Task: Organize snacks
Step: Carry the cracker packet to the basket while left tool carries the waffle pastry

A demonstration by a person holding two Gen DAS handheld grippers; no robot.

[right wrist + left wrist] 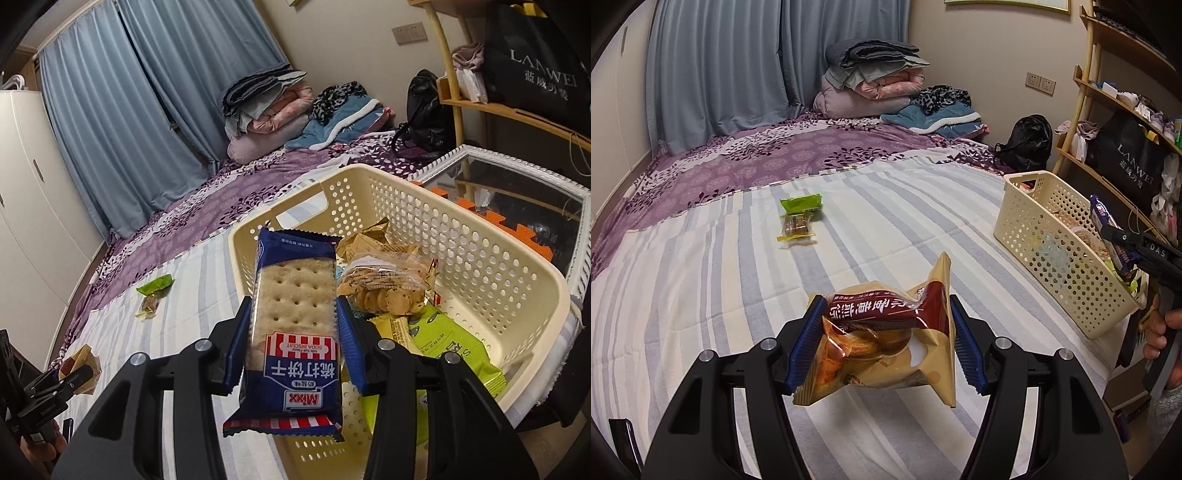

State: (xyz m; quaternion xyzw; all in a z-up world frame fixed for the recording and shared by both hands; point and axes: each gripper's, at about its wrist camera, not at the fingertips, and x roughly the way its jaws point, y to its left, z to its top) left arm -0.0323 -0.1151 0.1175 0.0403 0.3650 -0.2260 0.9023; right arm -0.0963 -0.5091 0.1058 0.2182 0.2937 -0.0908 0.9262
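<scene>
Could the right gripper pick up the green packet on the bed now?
Probably not: the right gripper is shut on a cracker pack, leaving no room. The green packet lies uncovered on the bed.

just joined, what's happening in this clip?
A person is sorting snacks on a bed into a cream basket. The right gripper holds a blue soda biscuit pack over the basket's near end, not yet released. The left gripper holds a tan pastry bag above the bed. Two small snacks, a green packet and a clear-wrapped one, lie on the striped sheet.
</scene>
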